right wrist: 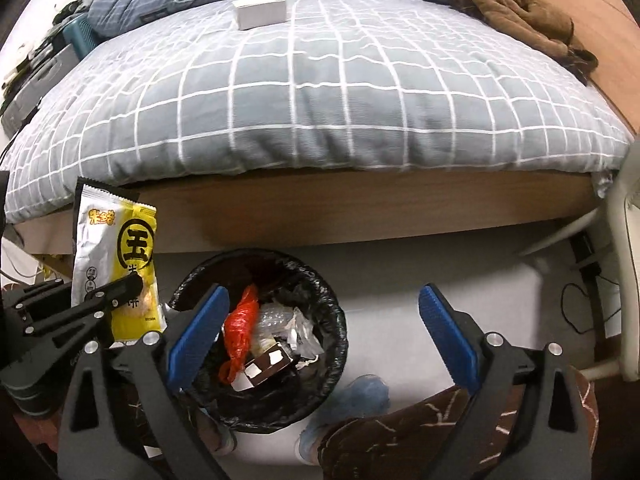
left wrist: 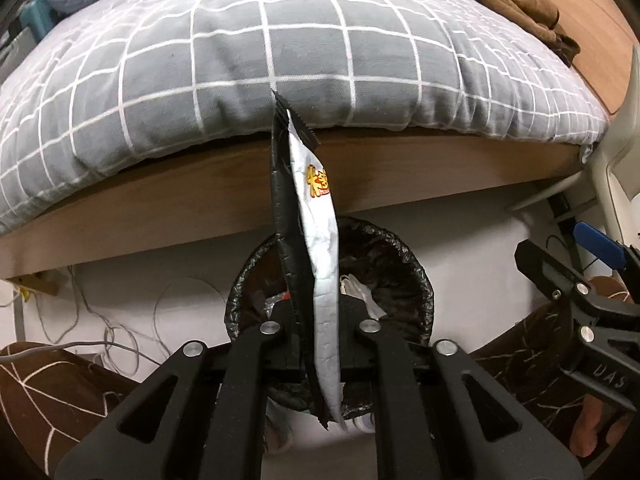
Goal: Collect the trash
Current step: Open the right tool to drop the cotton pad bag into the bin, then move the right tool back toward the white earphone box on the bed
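Note:
A white and yellow snack wrapper point(left wrist: 320, 216) with a black back stands upright, edge-on, in my left gripper point(left wrist: 320, 320), which is shut on its lower part. It hangs over a round bin point(left wrist: 416, 272) lined with a black bag. In the right wrist view the same wrapper point(right wrist: 112, 240) shows its printed face at the left, pinched by the left gripper point(right wrist: 128, 284) beside the bin point(right wrist: 342, 336). My right gripper point(right wrist: 324, 296) is open and empty above the bin, its blue pads point(right wrist: 200, 328) wide apart. Inside the bin lie a red bag point(right wrist: 240, 328), clear plastic and a brown box point(right wrist: 268, 364).
A bed with a grey checked duvet point(right wrist: 320, 100) and wooden frame point(right wrist: 360, 208) runs behind the bin. A white box point(right wrist: 260, 10) and brown garment point(right wrist: 516, 12) lie on it. Cables point(left wrist: 100, 332) trail on the floor at left. A person's patterned knees point(right wrist: 420, 432) flank the bin.

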Tool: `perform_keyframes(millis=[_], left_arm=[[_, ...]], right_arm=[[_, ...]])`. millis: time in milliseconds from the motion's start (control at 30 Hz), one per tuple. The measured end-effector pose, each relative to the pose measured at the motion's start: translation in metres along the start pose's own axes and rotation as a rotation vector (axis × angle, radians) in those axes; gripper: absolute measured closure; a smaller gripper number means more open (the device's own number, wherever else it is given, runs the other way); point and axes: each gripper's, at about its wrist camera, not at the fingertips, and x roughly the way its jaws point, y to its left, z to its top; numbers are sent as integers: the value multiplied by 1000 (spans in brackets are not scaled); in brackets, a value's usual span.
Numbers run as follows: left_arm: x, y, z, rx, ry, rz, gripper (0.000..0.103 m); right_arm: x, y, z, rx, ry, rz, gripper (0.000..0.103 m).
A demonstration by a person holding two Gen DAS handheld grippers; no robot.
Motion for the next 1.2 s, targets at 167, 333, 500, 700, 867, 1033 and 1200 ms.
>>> perform_keyframes(millis=[167, 333, 500, 700, 867, 1033, 1200], left_arm=[[-7, 2, 2, -10, -30, 22, 37], [-22, 15, 11, -15, -81, 71, 16], [-41, 28, 38, -34, -136, 102, 7], [-63, 44, 82, -59, -204, 122, 6], [-72, 62, 121, -75, -244, 149, 6], [-70, 82, 163, -91, -262, 171, 6], [-59, 99, 203, -93, -268, 189, 6]], right_arm=[[-1, -3, 4, 8, -3, -9, 11], [-6, -1, 17, 4, -27, -7, 11], [-15, -1, 49, 8, -77, 2, 11], [-22, 7, 101, -25, -145, 13, 11], [-14, 18, 152, -45, -189, 34, 10], [4, 34, 199, -72, -213, 57, 8], [32, 53, 237, -110, -212, 55, 8]])
